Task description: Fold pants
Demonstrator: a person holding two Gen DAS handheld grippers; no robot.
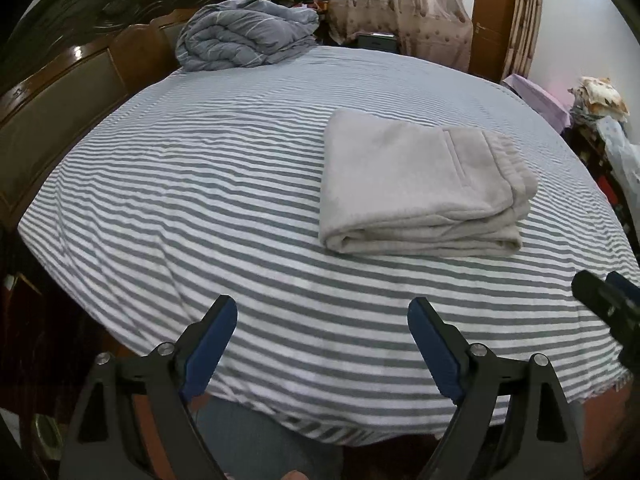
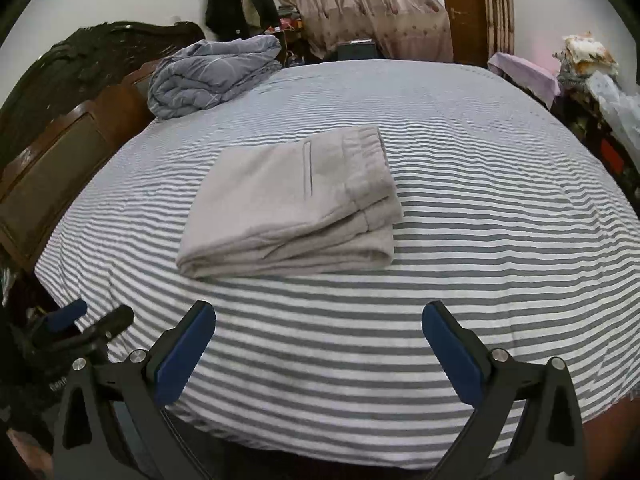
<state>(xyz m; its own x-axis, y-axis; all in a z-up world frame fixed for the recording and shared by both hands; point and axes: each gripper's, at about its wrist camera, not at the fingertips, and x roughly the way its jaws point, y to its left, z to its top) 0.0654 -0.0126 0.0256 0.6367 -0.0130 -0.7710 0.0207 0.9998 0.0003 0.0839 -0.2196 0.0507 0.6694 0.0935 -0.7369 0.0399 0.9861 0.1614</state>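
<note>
The left gripper (image 1: 322,312) gapes wide with nothing between its blue pads; the right gripper (image 2: 318,318) likewise stands fully spread and empty. Both hang over the near edge of the striped bed sheet (image 1: 200,200). The folded grey pants (image 1: 420,192) lie at one o'clock from the left gripper and eleven o'clock from the right, well apart from both. A bundled blue quilt (image 2: 212,76) sits farther off at eleven o'clock.

The folded grey fleece pants (image 2: 288,204) lay on the grey-and-white striped bed sheet (image 2: 480,208), near the middle of the bed. At about ten o'clock from them, well apart, a bundled blue-grey quilt (image 2: 212,76) sat at the sheet's far corner, against the dark carved wooden headboard (image 2: 60,128) along the left side. Beyond the bed at twelve o'clock hung the patterned pink curtain (image 2: 360,4). At two o'clock, off the bed, stood a heap of pale bedding (image 2: 588,60).
</note>
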